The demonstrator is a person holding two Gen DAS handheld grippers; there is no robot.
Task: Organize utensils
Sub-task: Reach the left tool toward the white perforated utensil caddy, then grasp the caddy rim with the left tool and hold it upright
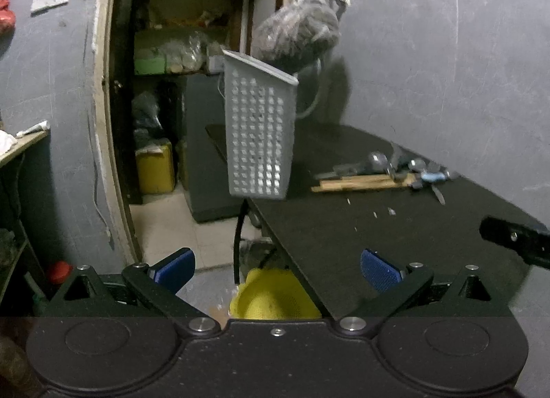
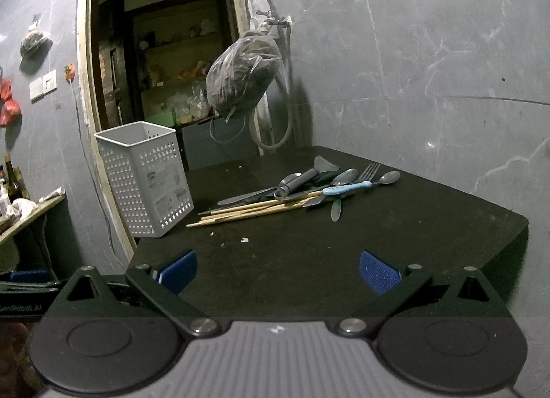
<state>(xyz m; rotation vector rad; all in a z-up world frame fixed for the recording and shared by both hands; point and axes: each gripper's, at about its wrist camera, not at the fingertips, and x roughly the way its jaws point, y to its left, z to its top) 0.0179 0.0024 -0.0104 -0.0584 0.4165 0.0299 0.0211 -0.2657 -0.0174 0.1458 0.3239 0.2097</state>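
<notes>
A white perforated utensil basket [image 2: 146, 178] stands upright at the left edge of the black table [image 2: 309, 260]; it also shows in the left wrist view [image 1: 259, 129]. A pile of utensils [image 2: 309, 188] lies to its right: wooden chopsticks [image 2: 247, 212], spoons, a fork [image 2: 367, 171], a blue-handled piece [image 2: 347, 188] and a black-handled tool. The pile also shows in the left wrist view [image 1: 385, 171]. My left gripper [image 1: 276, 269] is open and empty, off the table's left corner. My right gripper [image 2: 278, 269] is open and empty above the table's near part.
A grey wall stands behind the table. A plastic bag [image 2: 240, 81] hangs from a tap beside an open doorway [image 2: 165, 71] with shelves. A yellow object [image 1: 275, 294] lies under the table's corner. A wooden shelf [image 2: 31, 212] stands at the left.
</notes>
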